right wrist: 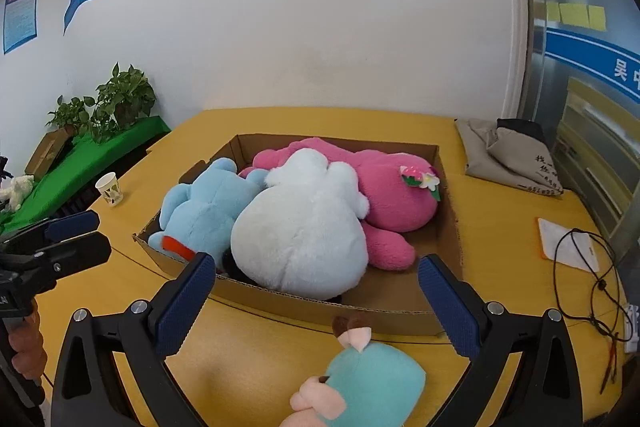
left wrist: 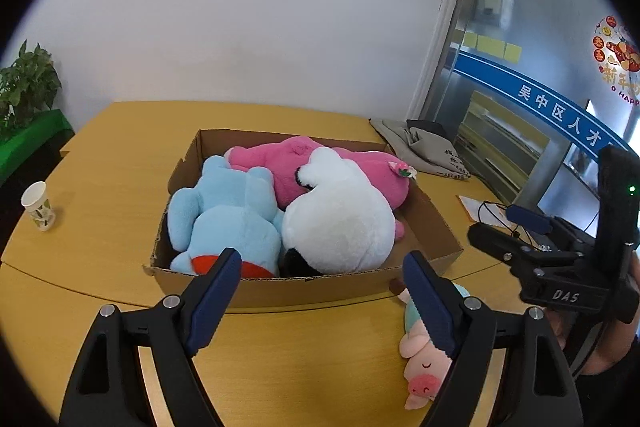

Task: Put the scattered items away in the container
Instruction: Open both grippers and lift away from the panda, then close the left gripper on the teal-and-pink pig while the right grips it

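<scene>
A shallow cardboard box sits on the yellow table and holds a blue plush, a white plush and a pink plush. A small pink pig plush in a teal outfit lies on the table just in front of the box. My left gripper is open and empty, in front of the box. My right gripper is open and empty, just above the pig plush; it also shows in the left wrist view.
A paper cup stands at the table's left. A grey cloth bag lies at the back right. A paper sheet with a black cable lies at right. Potted plants stand on a green shelf at left.
</scene>
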